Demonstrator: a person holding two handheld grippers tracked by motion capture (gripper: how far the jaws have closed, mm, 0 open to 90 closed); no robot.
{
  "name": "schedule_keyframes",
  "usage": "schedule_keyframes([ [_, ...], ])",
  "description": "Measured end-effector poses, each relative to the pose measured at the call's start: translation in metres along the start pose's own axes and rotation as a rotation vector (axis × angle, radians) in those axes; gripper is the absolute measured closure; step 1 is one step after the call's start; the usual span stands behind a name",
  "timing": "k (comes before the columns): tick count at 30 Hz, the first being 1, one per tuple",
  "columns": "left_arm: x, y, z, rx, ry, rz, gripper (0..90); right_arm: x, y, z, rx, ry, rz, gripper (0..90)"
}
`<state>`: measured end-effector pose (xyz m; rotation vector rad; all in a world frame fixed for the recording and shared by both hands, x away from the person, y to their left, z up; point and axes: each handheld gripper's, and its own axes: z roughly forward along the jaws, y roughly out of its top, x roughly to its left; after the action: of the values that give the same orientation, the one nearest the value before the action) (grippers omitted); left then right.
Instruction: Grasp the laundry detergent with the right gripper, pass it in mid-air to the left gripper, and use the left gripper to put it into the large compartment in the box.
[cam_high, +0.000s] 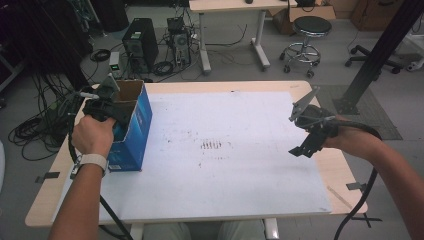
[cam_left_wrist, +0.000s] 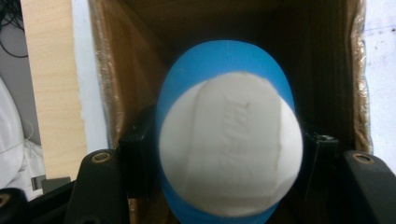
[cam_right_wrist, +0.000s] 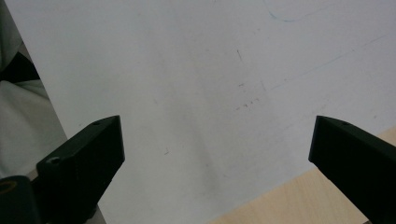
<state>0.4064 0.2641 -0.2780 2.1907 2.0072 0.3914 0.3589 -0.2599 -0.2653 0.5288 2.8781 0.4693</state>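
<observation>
My left tool (cam_left_wrist: 219, 154): clamped on blue-and-white ball (cam_left_wrist: 229, 140), inside cardboard box (cam_left_wrist: 116, 84) | my right tool (cam_right_wrist: 215, 158): jaws apart, above bench (cam_right_wrist: 299, 200).

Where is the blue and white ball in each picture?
High view: at the left, the ball peeks blue at the box opening, behind the left gripper.
Left gripper view: centre, big, between the jaws, over the box.
Right gripper view: not in it.
Shared landmark: the white mat.

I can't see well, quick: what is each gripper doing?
Left gripper: closed on the blue and white ball, inside the cardboard box.
Right gripper: open, holding nothing, over the white mat.
</observation>
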Motion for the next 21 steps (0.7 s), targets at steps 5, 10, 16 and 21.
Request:
schedule_keyframes([
  [5,-0.0008,0.0015,0.0007,0.005,0.0,0.007,38.0,-0.0002,0.0005,0.0012,-0.001,0.003,0.001,3.4],
  [10,0.0005,0.0026,0.0012,0.015,-0.008,0.003,37.7,0.0001,0.0002,0.0026,0.003,0.005,0.002,3.6],
  [16,0.0006,0.0038,-0.0022,0.019,-0.022,-0.011,32.4,0.0005,-0.0006,0.0033,0.004,0.008,0.001,3.6],
  [21,0.004,0.0027,-0.0078,0.019,-0.03,-0.023,24.9,0.0021,0.0006,0.002,0.003,0.006,-0.003,3.6],
])
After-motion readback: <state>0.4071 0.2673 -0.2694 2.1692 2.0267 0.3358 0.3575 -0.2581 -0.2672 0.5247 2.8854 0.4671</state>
